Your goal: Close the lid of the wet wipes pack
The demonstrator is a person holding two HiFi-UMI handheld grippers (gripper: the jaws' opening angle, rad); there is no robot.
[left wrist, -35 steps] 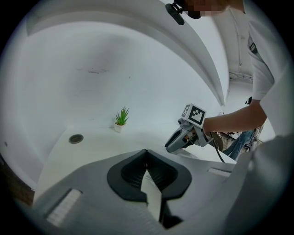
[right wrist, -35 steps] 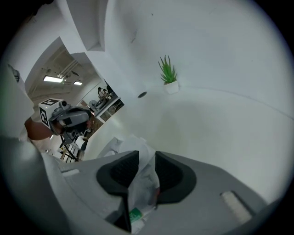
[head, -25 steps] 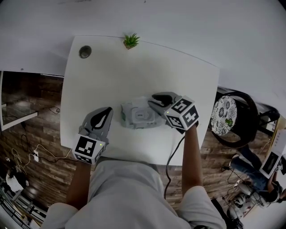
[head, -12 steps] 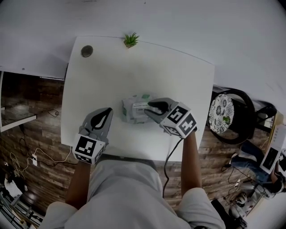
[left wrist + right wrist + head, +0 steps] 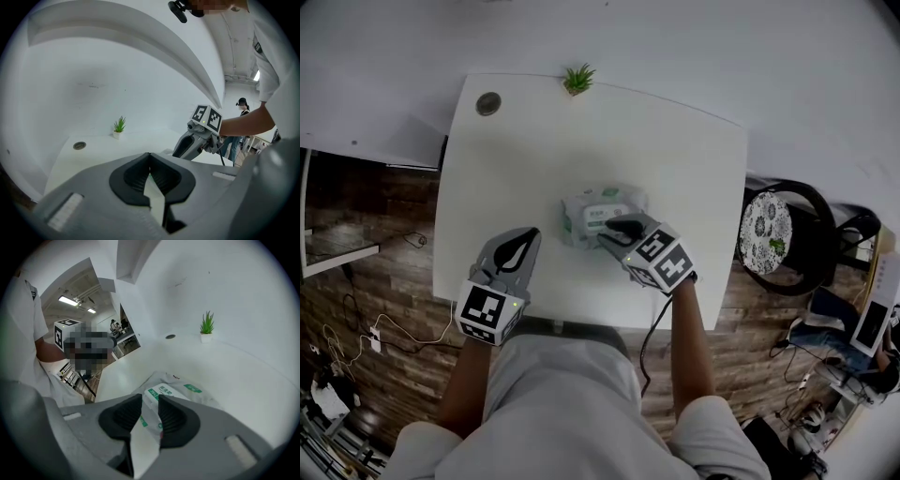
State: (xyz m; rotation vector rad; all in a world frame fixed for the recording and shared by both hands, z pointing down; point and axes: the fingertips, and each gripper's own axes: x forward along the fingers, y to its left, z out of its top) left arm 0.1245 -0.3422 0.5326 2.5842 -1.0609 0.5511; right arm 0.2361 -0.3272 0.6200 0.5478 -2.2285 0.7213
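Note:
The wet wipes pack [image 5: 602,212] is white with green labels and lies flat near the middle of the white table [image 5: 516,159]. In the right gripper view its rectangular lid [image 5: 165,392] looks flat against the pack. My right gripper [image 5: 610,233] hovers over the pack's near edge with its jaws only narrowly apart, and the pack's surface shows through the gap [image 5: 150,400]. My left gripper [image 5: 525,236] rests to the left of the pack, apart from it, jaws closed together [image 5: 150,156] on nothing.
A small potted plant [image 5: 577,80] stands at the table's far edge, with a round cable hole [image 5: 488,103] at the far left corner. A chair with a patterned cushion [image 5: 769,239] sits beyond the table's right edge. Wooden floor surrounds the table.
My right gripper drew back toward me over the pack. The pack looked spread open and grey before; it now lies compact with its green labels showing. The left gripper stayed put.

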